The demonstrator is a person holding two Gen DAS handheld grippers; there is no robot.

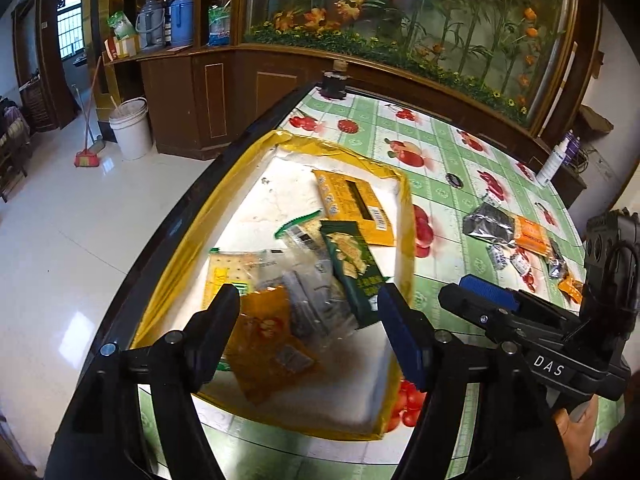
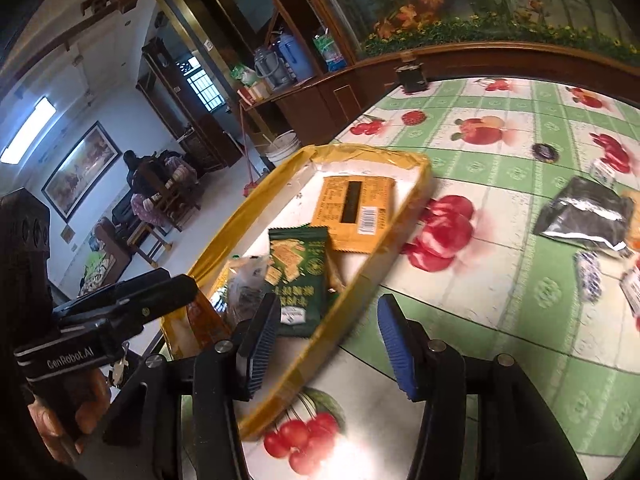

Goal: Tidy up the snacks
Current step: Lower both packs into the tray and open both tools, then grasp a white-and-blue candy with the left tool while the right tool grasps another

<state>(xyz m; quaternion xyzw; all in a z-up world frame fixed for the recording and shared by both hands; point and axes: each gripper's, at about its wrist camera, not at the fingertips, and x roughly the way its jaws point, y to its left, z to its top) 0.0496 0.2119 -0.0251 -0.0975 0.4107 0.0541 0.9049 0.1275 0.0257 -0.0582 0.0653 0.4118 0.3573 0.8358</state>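
A shallow tray [image 1: 404,216] with a yellow rim and a white floor is seen on a table covered by a green-and-white checked cloth [image 1: 448,148] printed with cherries and other fruit. Inside the tray several snack packets are collected: an orange packet with a barcode [image 1: 354,208] lies flat near the far side, a dark green cracker packet [image 1: 354,268] lies tilted in the middle, and a pale cracker packet [image 1: 232,272], a clear wrapper and an amber packet [image 1: 268,336] are piled at the near side. The left gripper [image 1: 308,316] is held above this near pile; its jaws are spread apart and nothing is pressed between them, so it is released. The right gripper [image 2: 328,332] is held over the near rim of the tray, with one finger above the tray and the other above the cloth; its jaws are also apart and nothing is grasped. Outside the tray, on the cloth to the right, more snacks are left: a silver-black pouch [image 2: 586,212], an orange packet [image 1: 530,234] just beside it, and some small wrapped candies [image 1: 520,262] near them. A white bottle [image 1: 554,160] is standing at the far right edge of the table, and a small dark jar [image 1: 334,82] is placed at the far edge.
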